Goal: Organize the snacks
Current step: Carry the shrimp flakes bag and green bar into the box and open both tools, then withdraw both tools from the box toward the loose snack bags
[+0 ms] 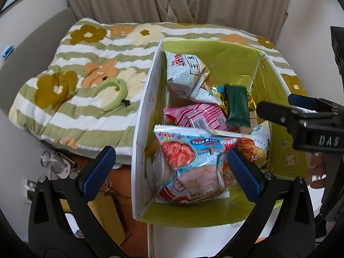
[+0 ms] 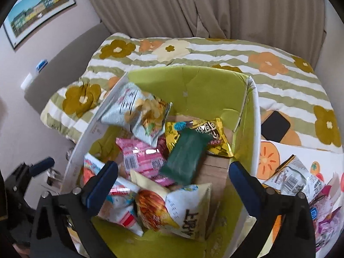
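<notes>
Six packets lie loose in the green-lined box (image 1: pixel 215 217), listed left to right in the left wrist view: grey-white chip bag (image 1: pixel 187 75) leaning on the left wall, pink packet (image 1: pixel 200 116), blue shrimp-cracker bag (image 1: pixel 189 163) directly between the released jaws of the left gripper (image 1: pixel 174 174) with its long axis running away from them, then dark green bar (image 1: pixel 237 105) over a gold packet (image 1: pixel 221 99). Only the right wrist view shows the cheese snack bag (image 2: pixel 178 210) whole beneath the right gripper (image 2: pixel 172 182), jaws likewise released and nearer it, and more packets (image 2: pixel 301 178) outside the box on the right.
</notes>
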The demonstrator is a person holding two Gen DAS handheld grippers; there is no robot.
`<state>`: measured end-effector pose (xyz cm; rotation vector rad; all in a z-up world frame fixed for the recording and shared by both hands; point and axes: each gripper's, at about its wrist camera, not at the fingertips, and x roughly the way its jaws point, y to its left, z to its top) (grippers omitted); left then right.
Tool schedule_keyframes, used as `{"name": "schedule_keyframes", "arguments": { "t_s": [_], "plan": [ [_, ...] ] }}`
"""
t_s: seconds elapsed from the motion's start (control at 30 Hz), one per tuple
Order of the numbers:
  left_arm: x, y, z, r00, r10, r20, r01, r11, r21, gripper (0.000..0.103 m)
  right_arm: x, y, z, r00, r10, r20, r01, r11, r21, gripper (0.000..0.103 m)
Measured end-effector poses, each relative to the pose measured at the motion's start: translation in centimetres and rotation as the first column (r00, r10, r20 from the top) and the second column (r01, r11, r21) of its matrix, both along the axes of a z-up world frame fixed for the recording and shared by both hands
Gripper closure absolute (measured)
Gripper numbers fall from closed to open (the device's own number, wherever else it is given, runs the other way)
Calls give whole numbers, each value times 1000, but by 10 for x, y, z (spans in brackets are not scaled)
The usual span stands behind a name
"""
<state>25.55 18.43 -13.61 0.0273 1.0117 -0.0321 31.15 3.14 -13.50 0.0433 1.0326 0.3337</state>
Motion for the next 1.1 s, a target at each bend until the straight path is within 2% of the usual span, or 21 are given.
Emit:
{"name": "schedule_keyframes", "arguments": {
  "t_s": [0.17, 0.4, 0.5, 0.67, 0.87, 1.1],
  "plan": [
    [-13, -1, 8, 1000, 8, 12, -8, 1000, 7, 0, -15, -3, 6, 1000, 22, 18, -22, 1000, 20, 1],
    [-36, 0, 30, 998, 33, 56, -35, 999, 30, 0, -41, -5, 34, 997, 37, 74, -38, 999, 9, 1],
    [-48, 0, 38, 996, 28, 79, -30, 999, 21, 0, -57, -5, 46, 992, 42, 121, -39, 999, -23, 1],
    [-64, -10, 49, 994, -13, 111, 15, 1000, -12, 0, -83, -17, 64, 984, 12, 175, -10, 1000, -13, 1],
    [-72, -48, 61, 983, -101, 153, 105, 994, -18, 0, -116, -54, 82, 967, -84, 239, 97, 994, -46, 1],
    [-75, -109, 73, 968, -177, 176, 186, 982, -32, 0, -141, -126, 92, 945, -183, 271, 207, 976, -66, 1]
  ]
}}
